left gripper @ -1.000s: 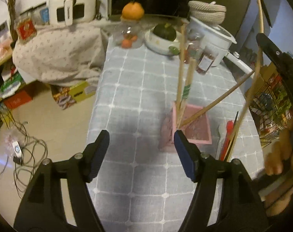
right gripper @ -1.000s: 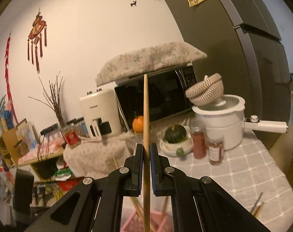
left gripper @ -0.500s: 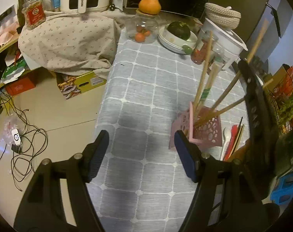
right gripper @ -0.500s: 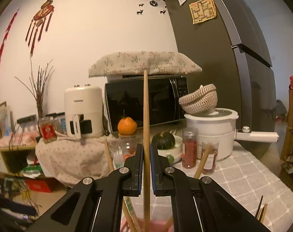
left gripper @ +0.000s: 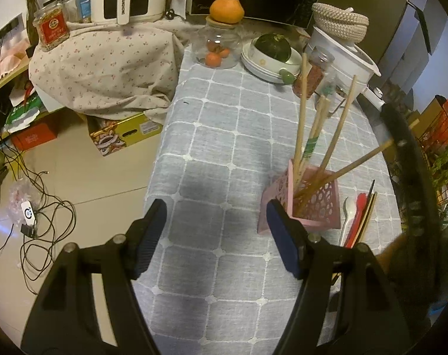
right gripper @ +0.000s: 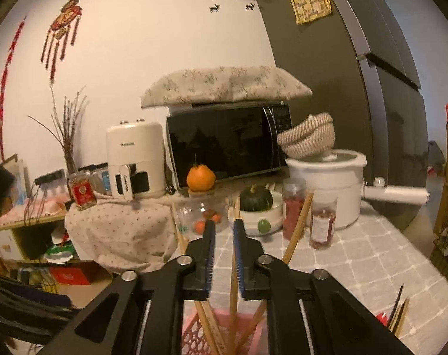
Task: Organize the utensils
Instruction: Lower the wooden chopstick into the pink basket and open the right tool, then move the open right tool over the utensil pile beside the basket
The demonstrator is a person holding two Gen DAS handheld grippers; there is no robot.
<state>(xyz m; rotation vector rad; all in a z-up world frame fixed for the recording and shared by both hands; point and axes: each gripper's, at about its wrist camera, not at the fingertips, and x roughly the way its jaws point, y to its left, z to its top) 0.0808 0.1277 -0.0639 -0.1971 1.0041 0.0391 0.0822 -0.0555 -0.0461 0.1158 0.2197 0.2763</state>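
A pink perforated holder [left gripper: 318,207] stands on the grey checked tablecloth and holds several wooden chopsticks [left gripper: 300,118]. My left gripper [left gripper: 216,230] is open and empty, just left of the holder. My right gripper [right gripper: 224,236] hovers right above the holder [right gripper: 194,334]; its jaws are slightly parted and a chopstick [right gripper: 233,290] stands loose between them, its lower end in the holder. The right gripper's arm [left gripper: 407,159] shows at the right of the left wrist view.
A white spoon [left gripper: 349,210], a red utensil [left gripper: 360,207] and dark chopsticks [left gripper: 368,207] lie right of the holder. Spice jars [right gripper: 293,207], a white pot [right gripper: 336,183], a bowl with a squash [right gripper: 256,198] and a glass jar [left gripper: 221,47] stand at the table's far end.
My right gripper has lowered over the holder and its jaws have parted, letting go of the chopstick, which dropped into the holder. The left gripper stayed open.
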